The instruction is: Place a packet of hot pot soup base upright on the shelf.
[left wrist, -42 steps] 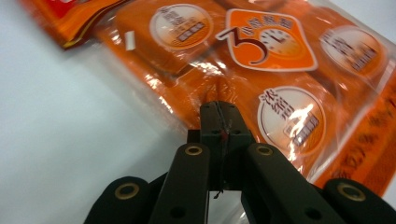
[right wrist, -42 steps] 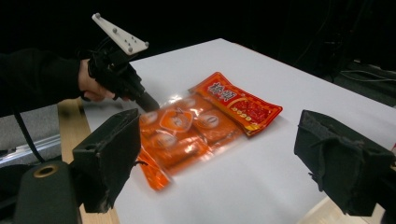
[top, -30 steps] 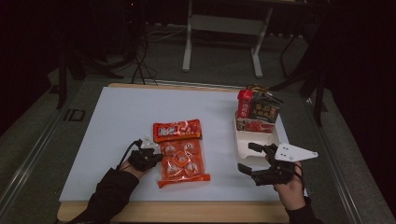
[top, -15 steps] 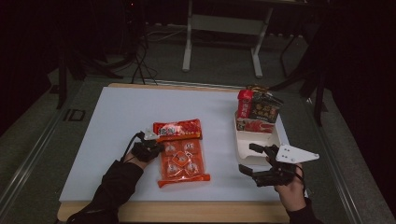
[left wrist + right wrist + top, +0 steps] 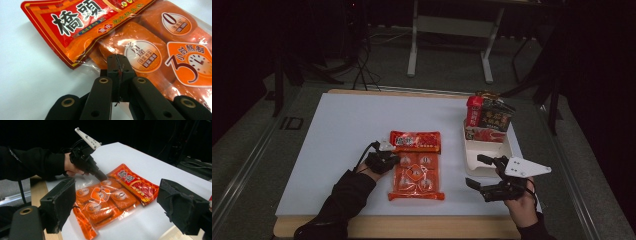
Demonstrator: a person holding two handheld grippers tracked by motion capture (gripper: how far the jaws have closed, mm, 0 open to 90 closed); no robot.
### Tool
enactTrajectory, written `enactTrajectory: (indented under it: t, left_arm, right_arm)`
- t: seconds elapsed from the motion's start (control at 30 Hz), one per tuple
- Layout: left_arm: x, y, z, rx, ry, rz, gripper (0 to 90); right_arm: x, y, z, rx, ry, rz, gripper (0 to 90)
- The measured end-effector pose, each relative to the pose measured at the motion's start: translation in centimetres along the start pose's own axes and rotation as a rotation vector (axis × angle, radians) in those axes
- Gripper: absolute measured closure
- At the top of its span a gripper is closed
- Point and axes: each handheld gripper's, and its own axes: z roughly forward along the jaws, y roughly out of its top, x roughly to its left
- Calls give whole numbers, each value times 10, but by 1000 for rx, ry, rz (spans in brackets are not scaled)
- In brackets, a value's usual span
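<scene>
An orange and red snack package (image 5: 417,167) lies flat on the white table (image 5: 337,130), with several wrapped orange blocks inside and a red printed header (image 5: 75,22). My left gripper (image 5: 396,160) is shut. Its tips (image 5: 117,63) rest against the package's left edge, by the clear film under the header. I cannot tell whether any film is pinched between them. In the right gripper view the left gripper (image 5: 101,178) slants down onto that same corner of the package (image 5: 105,200). My right gripper (image 5: 474,171) hovers open to the right of the package, with nothing between its wide jaws (image 5: 117,200).
A white tray (image 5: 504,152) stands at the right of the table, with red and dark snack packets (image 5: 487,117) upright at its far end. The table's wooden front edge (image 5: 412,227) runs below both hands. Metal stand legs (image 5: 414,50) rise behind the table.
My left gripper has moved right to the package's left edge, and the package has shifted slightly to the right. The right gripper has stayed put.
</scene>
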Motion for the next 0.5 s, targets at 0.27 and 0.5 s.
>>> enactTrajectory:
  t: [0.27,0.5]
  left_arm:
    - [-6,2,2,-3,-33,14,900]
    - [-3,1,-1,-10,-47,14,898]
  right_arm:
    - [0,-2,1,2,1,-3,156]
    - [1,-3,0,4,-44,-17,145]
